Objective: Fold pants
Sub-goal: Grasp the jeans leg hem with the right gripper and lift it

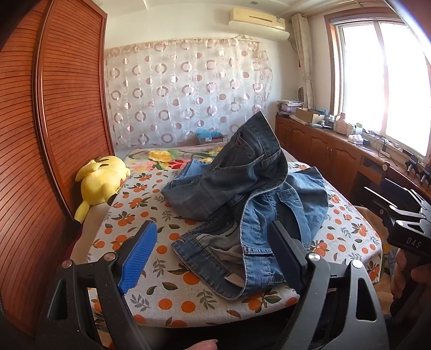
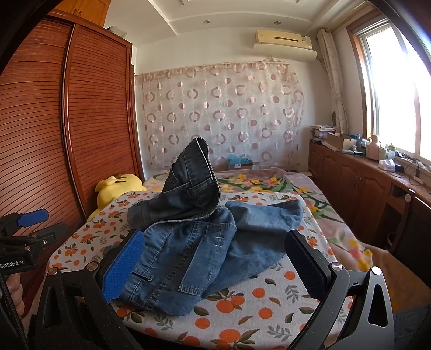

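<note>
Dark jeans point(image 1: 231, 172) hide part of the lighter pair point(image 1: 282, 220) beneath.

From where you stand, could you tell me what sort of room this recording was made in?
Most likely a home bedroom. Crumpled jeans lie on a bed with an orange-print cover, a yellow plush toy rests beside a wooden wardrobe, and an air conditioner hangs above a curtain.

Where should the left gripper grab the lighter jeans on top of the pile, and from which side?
Judging by the pose, take the lighter jeans at the waistband, which lies open at the near edge of the bed. Come in low from the near side with the open left gripper: that hem is exposed and free, while the darker jeans lie over the far part.
</note>
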A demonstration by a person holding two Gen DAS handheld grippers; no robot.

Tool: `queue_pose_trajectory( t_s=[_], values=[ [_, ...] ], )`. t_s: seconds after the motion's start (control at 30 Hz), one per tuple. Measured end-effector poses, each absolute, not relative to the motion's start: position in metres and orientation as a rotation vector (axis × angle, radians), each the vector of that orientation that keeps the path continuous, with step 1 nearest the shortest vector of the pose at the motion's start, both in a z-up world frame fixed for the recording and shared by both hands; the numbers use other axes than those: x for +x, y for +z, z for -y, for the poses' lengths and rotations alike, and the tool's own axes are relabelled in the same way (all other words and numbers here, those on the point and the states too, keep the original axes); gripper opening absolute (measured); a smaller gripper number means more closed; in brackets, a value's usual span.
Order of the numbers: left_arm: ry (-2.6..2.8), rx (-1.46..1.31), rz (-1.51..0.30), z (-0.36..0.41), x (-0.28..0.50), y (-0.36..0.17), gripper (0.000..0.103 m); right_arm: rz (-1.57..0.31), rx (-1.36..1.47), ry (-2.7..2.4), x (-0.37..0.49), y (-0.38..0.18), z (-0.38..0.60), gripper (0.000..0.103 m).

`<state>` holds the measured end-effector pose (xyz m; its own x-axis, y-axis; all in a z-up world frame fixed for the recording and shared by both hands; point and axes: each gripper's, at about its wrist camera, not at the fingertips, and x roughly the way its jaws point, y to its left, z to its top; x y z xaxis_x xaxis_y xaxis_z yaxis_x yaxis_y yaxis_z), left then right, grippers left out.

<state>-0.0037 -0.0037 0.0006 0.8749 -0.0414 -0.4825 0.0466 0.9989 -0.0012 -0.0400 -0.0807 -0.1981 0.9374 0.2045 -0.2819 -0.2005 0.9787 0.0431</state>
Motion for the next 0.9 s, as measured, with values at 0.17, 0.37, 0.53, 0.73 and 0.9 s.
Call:
queue_pose_trajectory(
  t_s=[0.17, 0.37, 0.53, 0.73, 0.9],
  values=[
    [-0.067, 0.010, -0.549, -0.001, 0.008, -0.014, 0.084, -0.314, 0.018, 0.218, -0.034, -0.202, 0.087, 0.103],
    [-0.105, 0.011, -0.620, -0.004, 0.030, -0.044, 0.084, -0.380, 0.007, 0.258, -0.014, -0.214, 0.092, 0.096],
    [-0.105, 0.012, -0.668, -0.010, 0.045, -0.064, 0.084, -0.449, -0.003, 0.299, 0.006, -0.223, 0.090, 0.078],
    [-0.099, -0.004, -0.711, -0.024, 0.058, -0.080, 0.084, -0.519, -0.040, 0.357, 0.028, -0.229, 0.077, 0.075],
    [-0.126, -0.027, -0.740, -0.030, 0.068, -0.087, 0.081, -0.577, -0.060, 0.394, 0.042, -0.239, 0.072, 0.071]
  ],
)
